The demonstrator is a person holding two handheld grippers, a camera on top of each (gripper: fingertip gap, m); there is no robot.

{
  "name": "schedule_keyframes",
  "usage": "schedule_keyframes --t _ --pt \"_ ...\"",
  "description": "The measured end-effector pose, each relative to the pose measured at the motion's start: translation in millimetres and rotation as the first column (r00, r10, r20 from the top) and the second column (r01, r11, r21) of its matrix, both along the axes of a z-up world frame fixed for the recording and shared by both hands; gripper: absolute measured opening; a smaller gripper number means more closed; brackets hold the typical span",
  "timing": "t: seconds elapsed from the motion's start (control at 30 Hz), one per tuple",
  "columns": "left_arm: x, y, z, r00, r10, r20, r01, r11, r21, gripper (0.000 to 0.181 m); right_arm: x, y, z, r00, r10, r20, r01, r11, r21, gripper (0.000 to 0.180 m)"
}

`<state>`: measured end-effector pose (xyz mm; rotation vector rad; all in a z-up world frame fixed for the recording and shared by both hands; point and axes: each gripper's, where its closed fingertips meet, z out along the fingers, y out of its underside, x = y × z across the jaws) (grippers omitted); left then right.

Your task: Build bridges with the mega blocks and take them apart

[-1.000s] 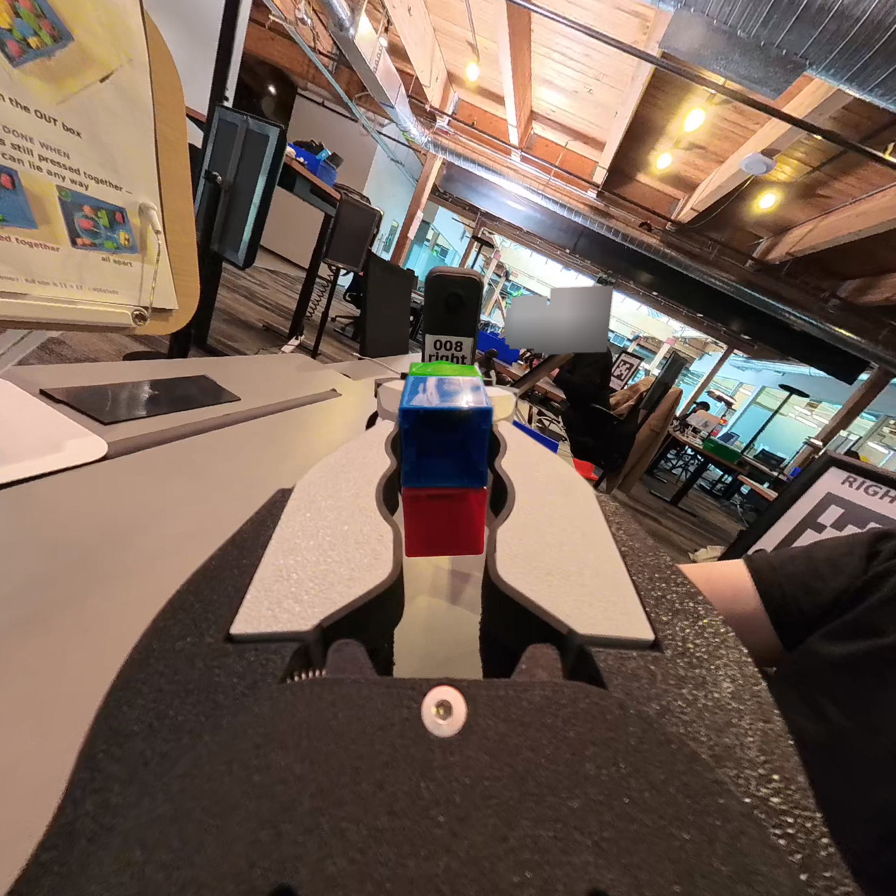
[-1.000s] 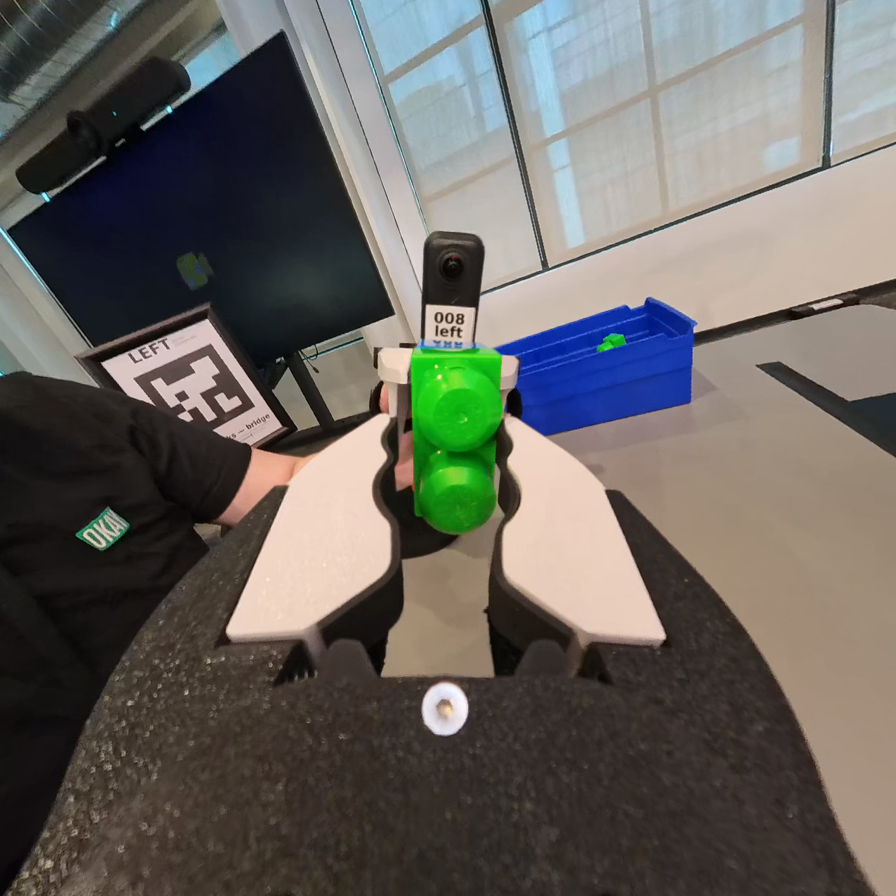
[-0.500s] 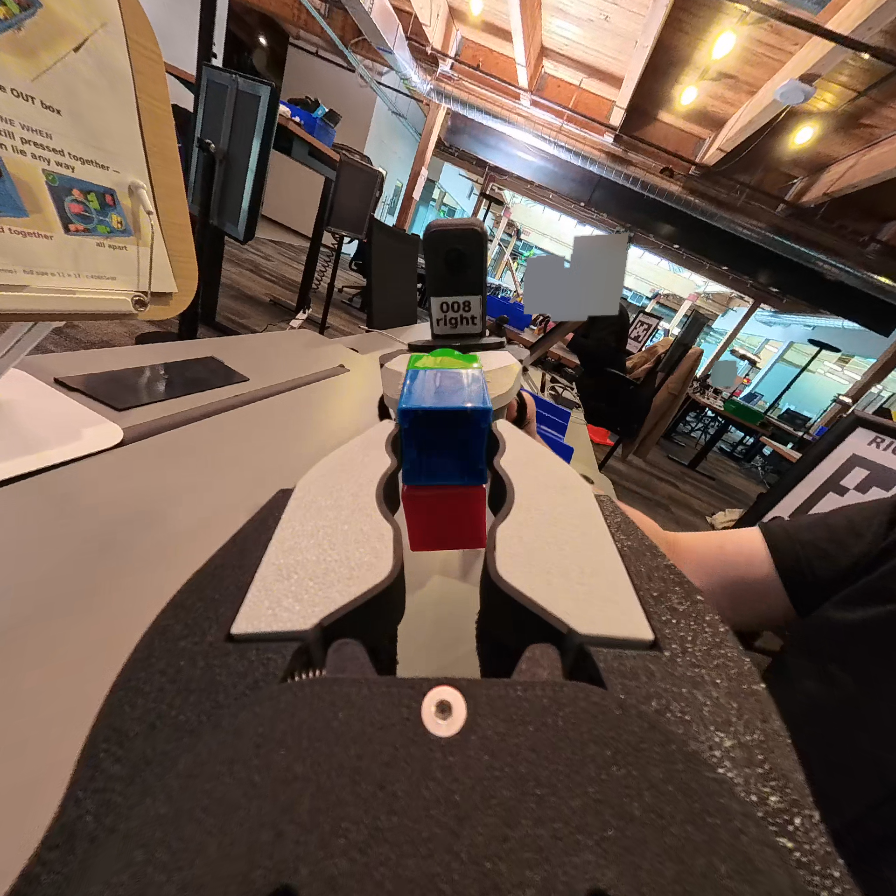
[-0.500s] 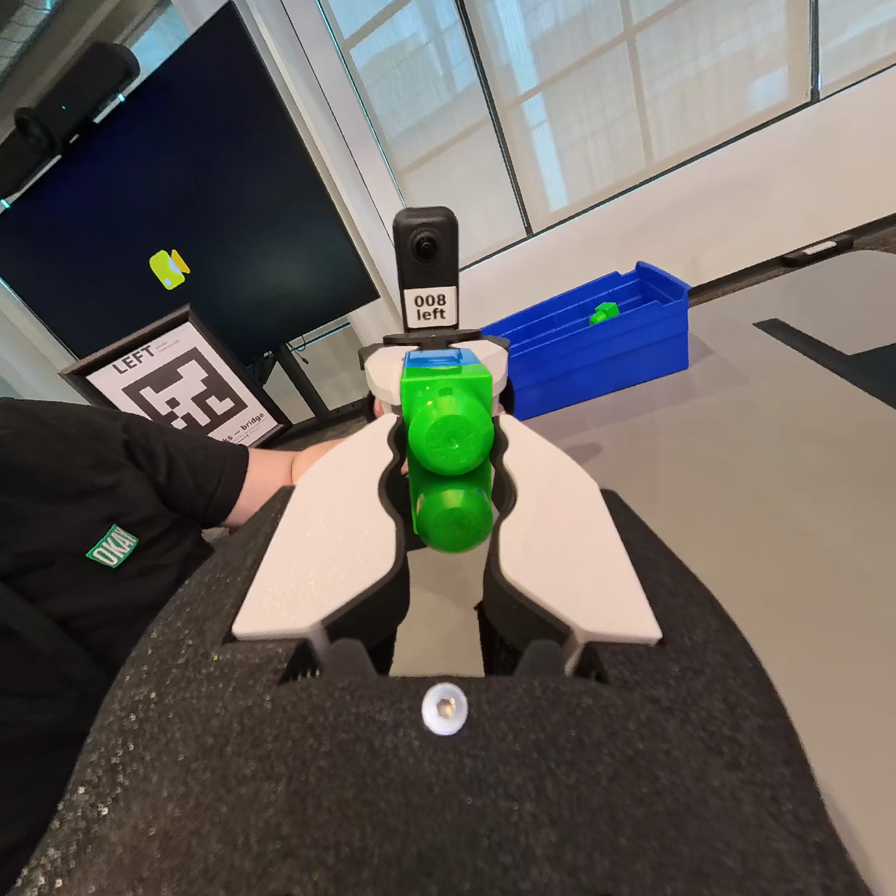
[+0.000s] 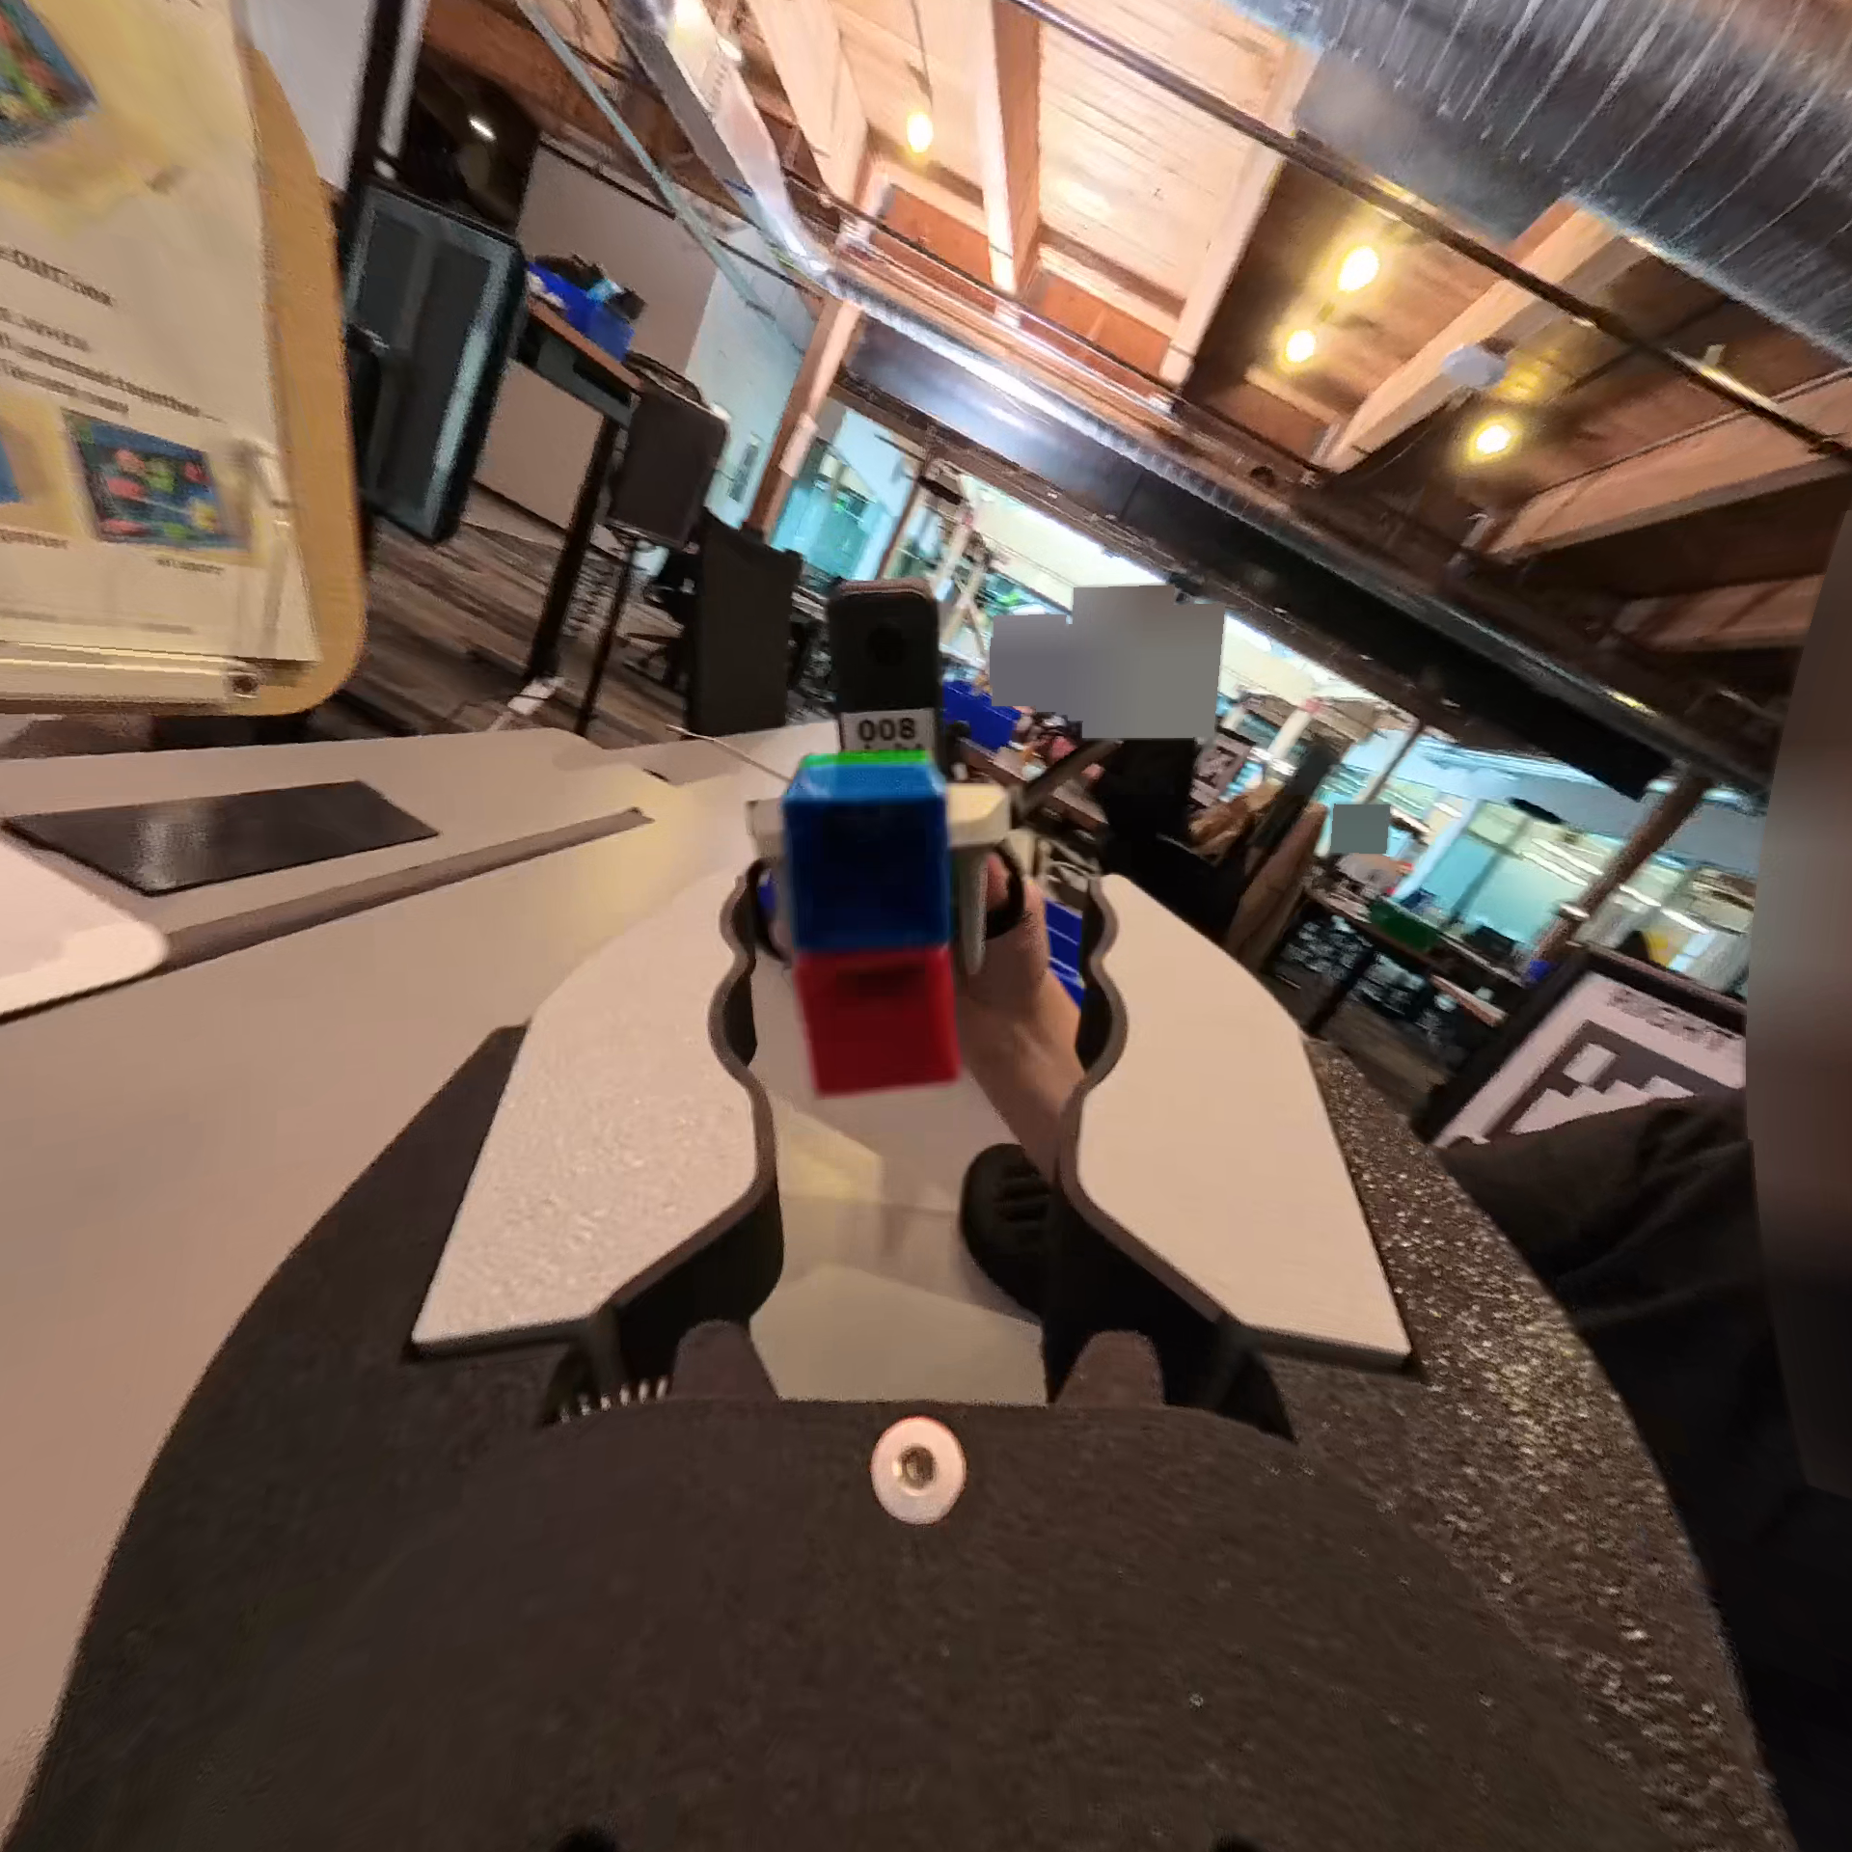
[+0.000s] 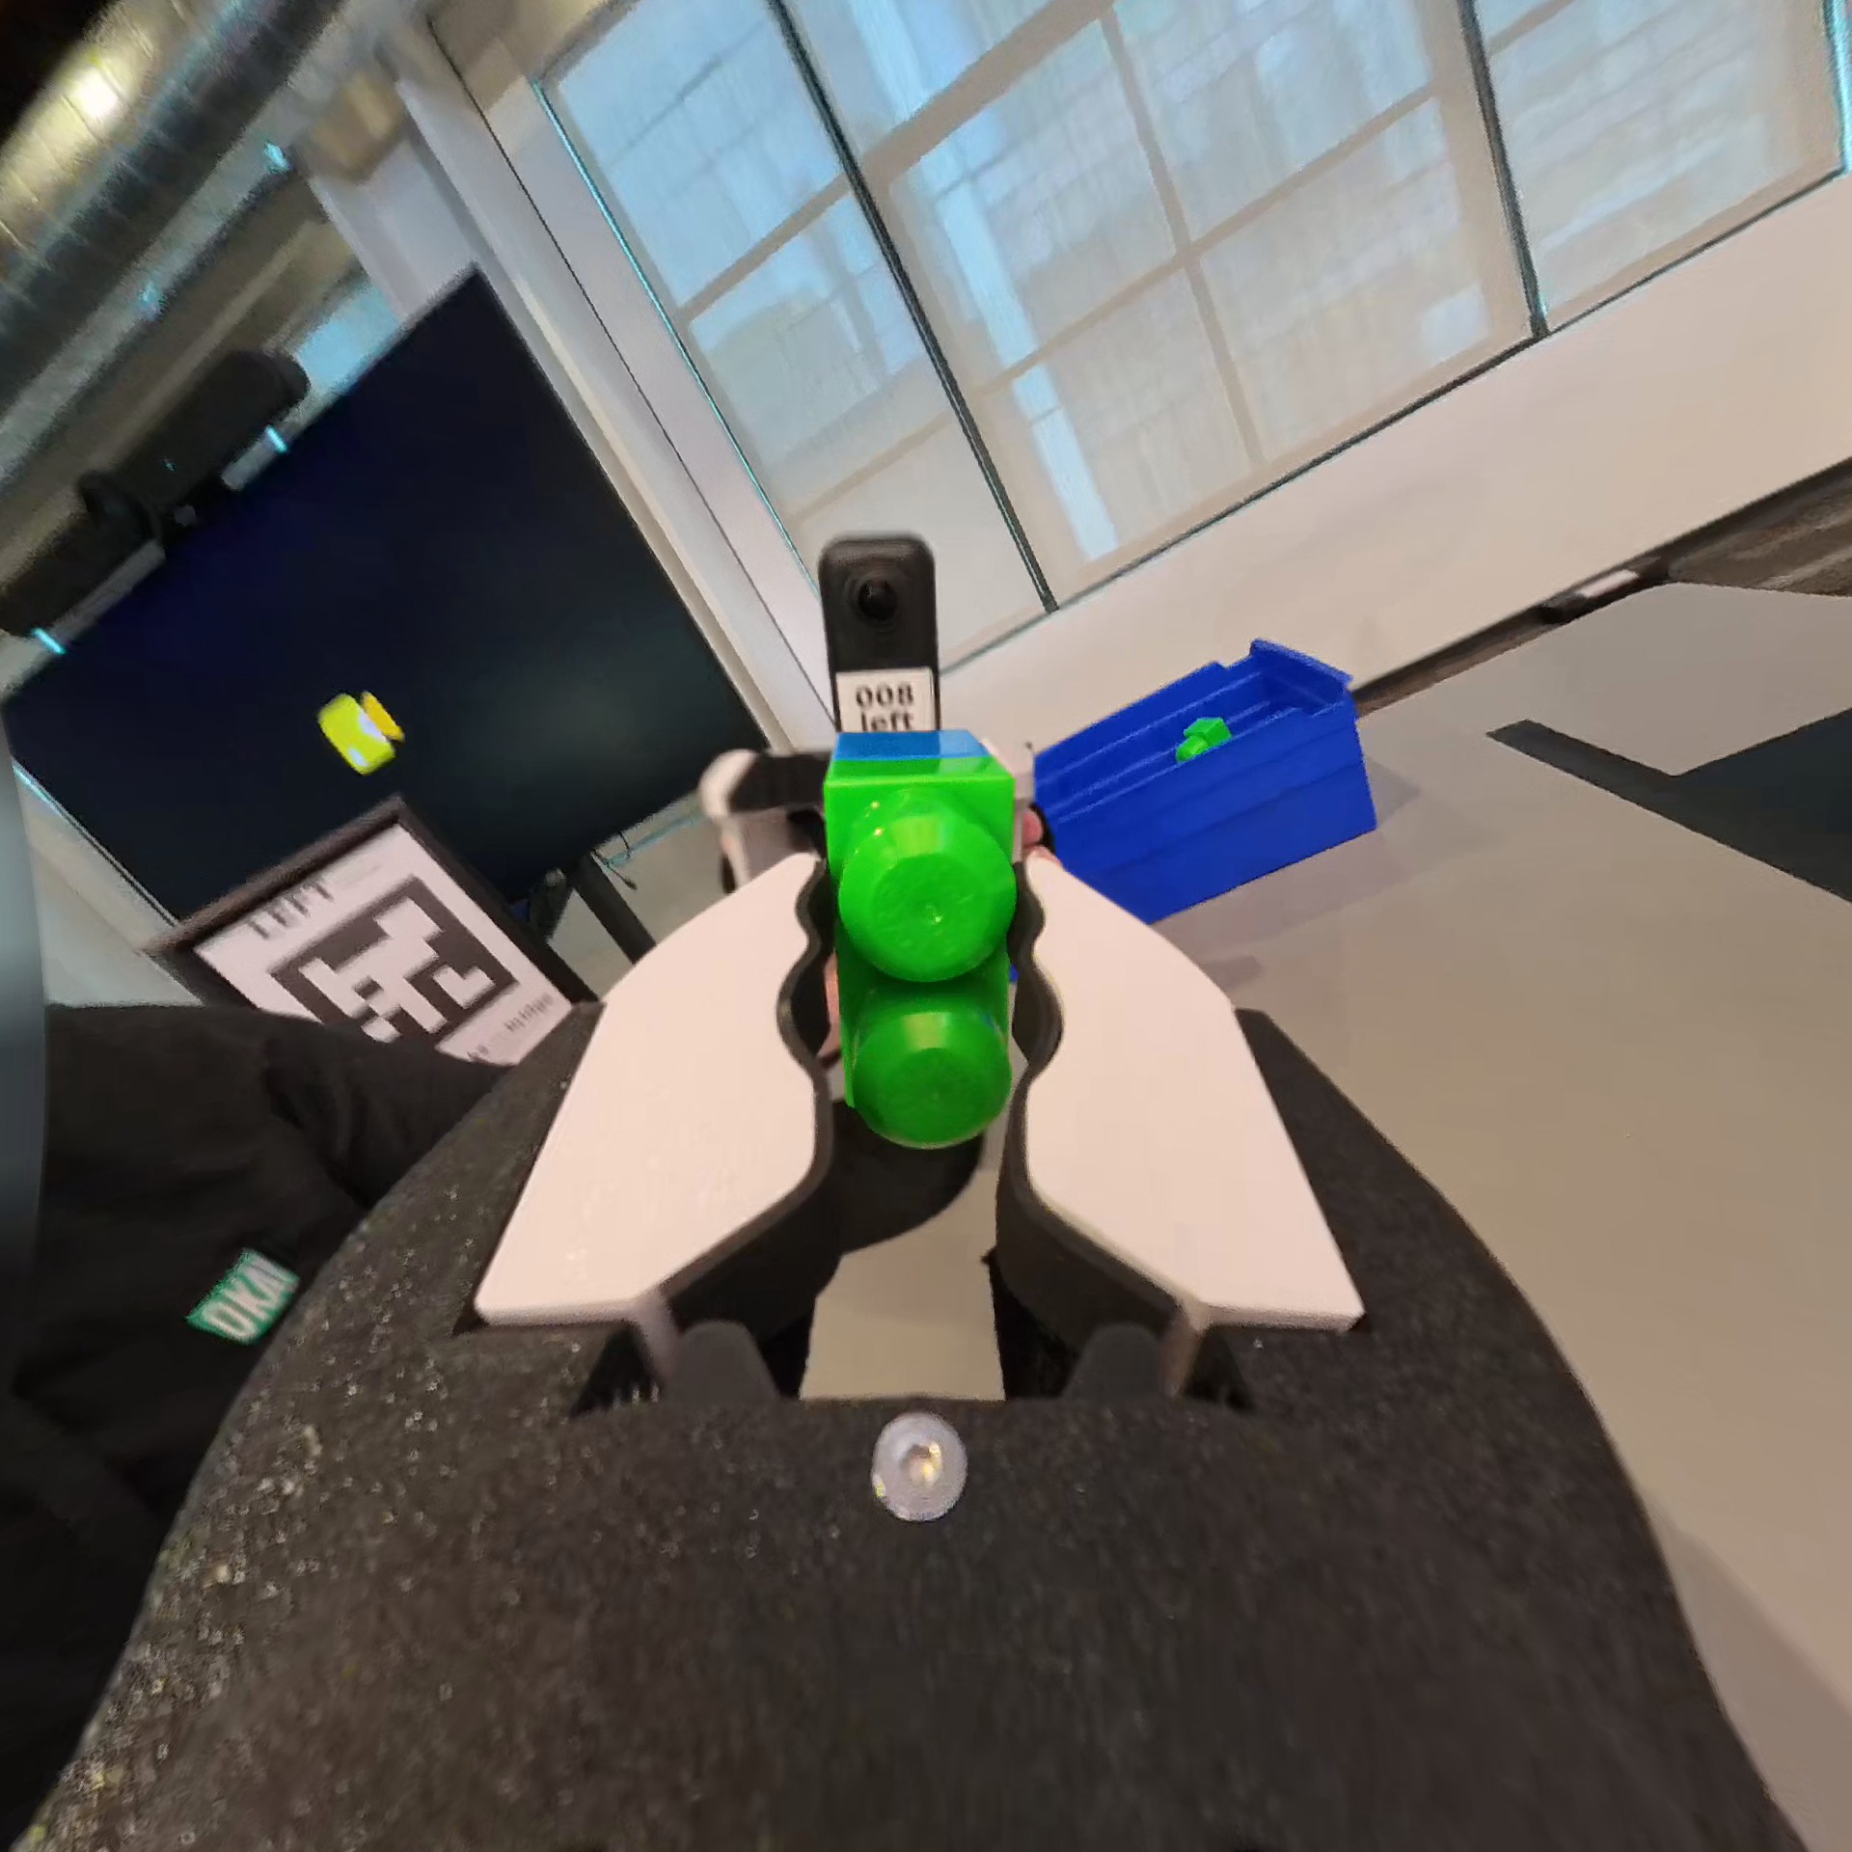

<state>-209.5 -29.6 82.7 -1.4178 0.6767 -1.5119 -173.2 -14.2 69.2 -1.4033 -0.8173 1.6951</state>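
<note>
Left gripper (image 5: 907, 962) spread wide around the blue block (image 5: 864, 870) and red block (image 5: 880, 1017), right gripper (image 6: 917, 962) clamping the green block (image 6: 917, 932) in mid-air above the bench (image 6: 1503, 1052) — best re-grip blue squarely, then pull straight apart.

The block assembly (image 5: 867, 932) sits at frame centre in the left wrist view, clear of the table. From this side it shows a blue block (image 5: 864, 864) stacked directly above a red block (image 5: 880, 1017), with a thin green edge visible above the blue. In the right wrist view, the green block (image 6: 920, 932) occupies frame centre, its two round studs facing the camera, one above the other. A blue strip shows behind its upper edge.
</note>
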Motion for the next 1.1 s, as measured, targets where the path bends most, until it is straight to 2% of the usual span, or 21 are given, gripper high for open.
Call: schedule_keyframes --t 0.1,0.27,0.37,0.47,0.53,0.63,0.7,0.77,0.8,1.1 --pt "-1.0 2.0 -15.0 0.999 0.042 -0.032 -0.042 0.999 -0.009 0.057 9.5 2.6 9.5 0.997 0.014 -0.082 -0.017 0.999 -0.033 0.033" --pt "18.2 -7.4 -23.0 1.000 -0.010 -0.022 0.010 0.999 -0.031 0.054 3.1 0.2 4.0 0.999 0.016 -0.036 -0.016 1.000 -0.003 0.033" --pt "24.4 -3.3 -26.3 0.999 0.008 -0.052 -0.009 1.000 -0.024 0.036 0.8 -1.4 4.3 0.999 0.016 -0.036 -0.016 1.000 0.004 0.033" --pt "21.5 -2.1 -21.0 1.000 0.004 -0.011 -0.005 0.999 -0.043 0.035 -0.1 -1.9 5.7 1.000 0.003 -0.022 -0.002 1.000 0.029 0.033" --pt "16.3 -0.3 -16.3 0.999 0.034 0.015 -0.033 0.999 -0.030 0.035 -1.8 -1.2 1.8 1.000 -0.018 0.022 0.017 0.998 0.054 0.051" --pt "9.5 0.0 -11.1 0.998 0.052 0.037 -0.051 0.998 -0.019 0.035 -5.2 -3.7 -2.2 0.999 -0.008 0.049 0.004 0.998 0.071 0.054" --pt "8.6 -0.8 -10.3 0.998 0.050 0.042 -0.049 0.999 -0.020 0.035 -9.8 -7.5 -3.1 0.999 0.022 0.043 -0.024 0.998 0.062 0.053" --pt "10.2 -2.3 -10.7 0.998 0.043 0.040 -0.042 0.999 -0.022 0.035 -14.4 -12.5 -6.9 0.997 0.056 0.061 -0.060 0.996 0.065 0.036" --pt "10.6 -2.5 -10.9 0.998 0.045 0.039 -0.045 0.999 -0.017 0.035 -14.5 -14.2 -6.1 0.996 0.065 0.055 -0.069 0.995 0.071 0.034" --pt "12.4 -11.8 -11.7 0.998 0.007 -0.057 -0.005 0.999 0.035 0.034 -13.9 -23.5 -7.0 0.989 0.110 0.100 -0.115 0.992 0.047 0.034"
